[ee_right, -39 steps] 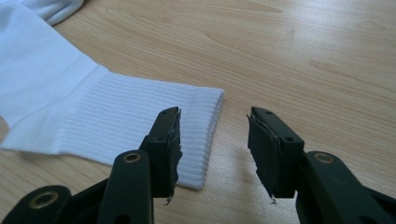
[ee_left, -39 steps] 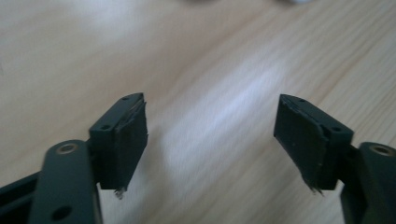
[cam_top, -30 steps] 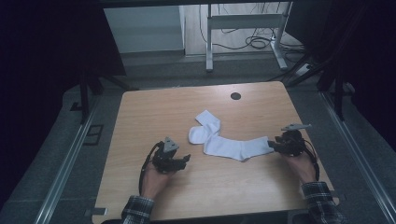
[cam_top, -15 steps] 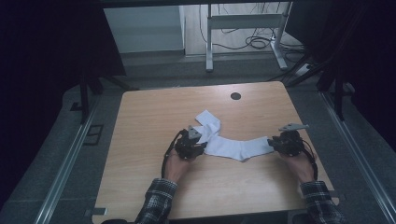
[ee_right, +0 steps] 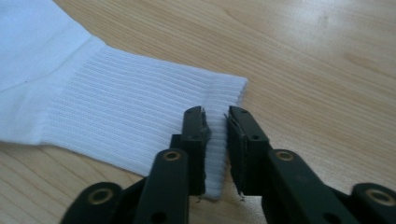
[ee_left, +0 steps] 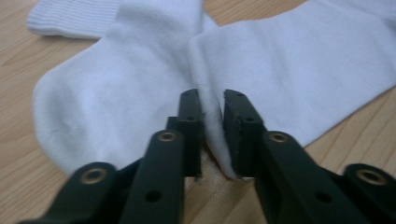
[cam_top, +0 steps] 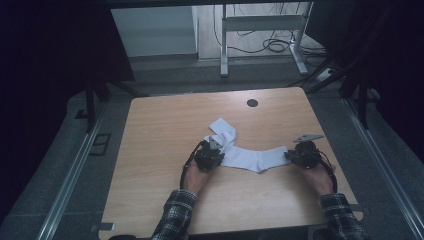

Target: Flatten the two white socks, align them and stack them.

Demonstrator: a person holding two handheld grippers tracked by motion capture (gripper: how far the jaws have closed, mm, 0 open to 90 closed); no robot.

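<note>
Two grippers, both mine, both on socks.

1. Left gripper [cam_top: 216,150] – jaws have just been closing, now nearly together w/ a fold of white sock [ee_left: 299,70] pinched up between the pads [ee_left: 191,130]. Grip sits at the toe-end edge of the long sock [cam_top: 255,159], right where it meets the 2nd sock [cam_top: 222,131].
2. Right gripper [cam_top: 290,155] – jaws also just been closing, narrow gap left, ribbed cuff [ee_right: 140,121] edge caught between them; pads [ee_right: 194,144] press on the cloth.
3. Long sock – flat on the wood table [cam_top: 165,130], stretched betw. the two grippers, near-centre.
4. 2nd sock – lies up-left of the first, touching it, cuff end pointing away from me.

Change vs. a sec. ago: left hand was off to the left of the socks, jaws wide, nothing in them; now it's at the sock. Right hand approx. same spot. Socks have shifted only slightly.
</note>
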